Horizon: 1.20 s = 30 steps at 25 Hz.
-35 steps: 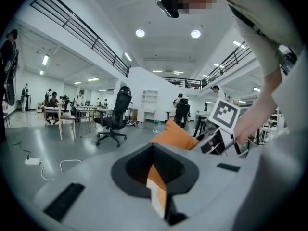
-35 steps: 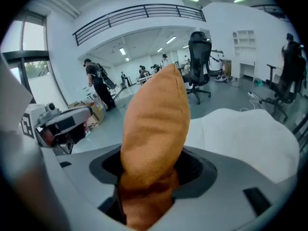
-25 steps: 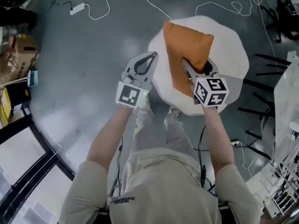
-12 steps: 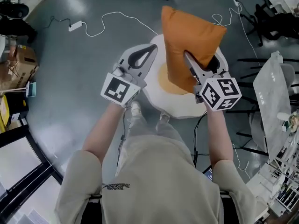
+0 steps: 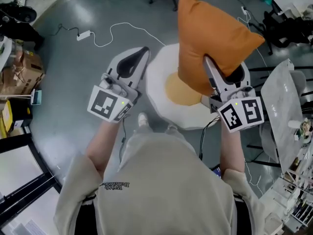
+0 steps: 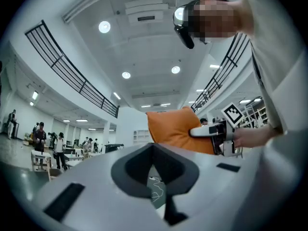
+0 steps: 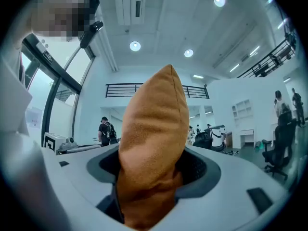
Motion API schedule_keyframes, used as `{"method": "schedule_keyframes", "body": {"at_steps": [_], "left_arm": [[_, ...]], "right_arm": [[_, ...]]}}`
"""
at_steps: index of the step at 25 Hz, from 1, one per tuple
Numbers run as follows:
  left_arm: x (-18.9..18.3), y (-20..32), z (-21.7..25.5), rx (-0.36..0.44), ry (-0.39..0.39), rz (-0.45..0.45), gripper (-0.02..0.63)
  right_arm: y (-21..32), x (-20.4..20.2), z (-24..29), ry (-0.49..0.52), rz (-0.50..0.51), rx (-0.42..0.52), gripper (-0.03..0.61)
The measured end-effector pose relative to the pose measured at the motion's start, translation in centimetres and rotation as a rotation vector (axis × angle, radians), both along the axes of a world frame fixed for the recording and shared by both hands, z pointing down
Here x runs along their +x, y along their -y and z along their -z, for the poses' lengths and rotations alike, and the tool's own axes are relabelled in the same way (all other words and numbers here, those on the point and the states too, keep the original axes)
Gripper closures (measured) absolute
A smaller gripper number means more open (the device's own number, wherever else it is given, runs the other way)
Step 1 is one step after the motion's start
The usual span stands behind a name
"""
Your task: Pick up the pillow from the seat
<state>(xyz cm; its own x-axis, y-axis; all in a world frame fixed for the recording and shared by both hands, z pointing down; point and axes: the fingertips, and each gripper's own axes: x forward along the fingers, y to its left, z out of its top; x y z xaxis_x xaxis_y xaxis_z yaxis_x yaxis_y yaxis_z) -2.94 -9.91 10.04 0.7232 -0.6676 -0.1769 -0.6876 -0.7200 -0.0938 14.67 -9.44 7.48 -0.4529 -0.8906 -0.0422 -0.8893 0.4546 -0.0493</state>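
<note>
Orange pillow (image 5: 210, 33) is up off the round white seat (image 5: 159, 82), toward one o'clock in the head view. The right tool (image 5: 211, 67) is clenched on its fabric, which bulges between the jaws. At ten o'clock of the seat, the left tool (image 5: 145, 50) is clenched on nothing, its tips together.
</note>
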Motion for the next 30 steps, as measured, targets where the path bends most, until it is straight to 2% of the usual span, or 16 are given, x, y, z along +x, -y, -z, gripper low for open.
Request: {"method": "schedule_keyframes", "body": {"at_steps": [4,8,12,16,25,30], "left_arm": [[-0.8,-1.4,1.2,0.059,0.053,0.035,0.604],[-1.7,-2.6,1.0,0.040,0.061,0.024,0.604],[-1.1,-3.9,0.6,-0.004,0.045,0.000,0.604],[-0.8,-4.0,0.5,0.017,0.009,-0.015,0.604],[-0.4,-3.9,0.2,0.024,0.034,-0.007,0.604],[0.0,-4.3,-0.5,-0.014,0.049,-0.007,0.604]], "right_arm": [[-2.0,0.9,2.9,0.046,-0.034,0.095,0.241],[-3.4,0.6,3.6,0.061,-0.056,0.136,0.239],[-4.8,0.9,2.9,0.107,-0.066,0.140,0.238],[-5.1,0.9,1.4,0.085,-0.078,0.116,0.238],[-5.5,0.8,0.6,0.111,-0.060,0.087,0.229],[-5.6,1.2,0.4,0.102,-0.075,0.094,0.229]]}}
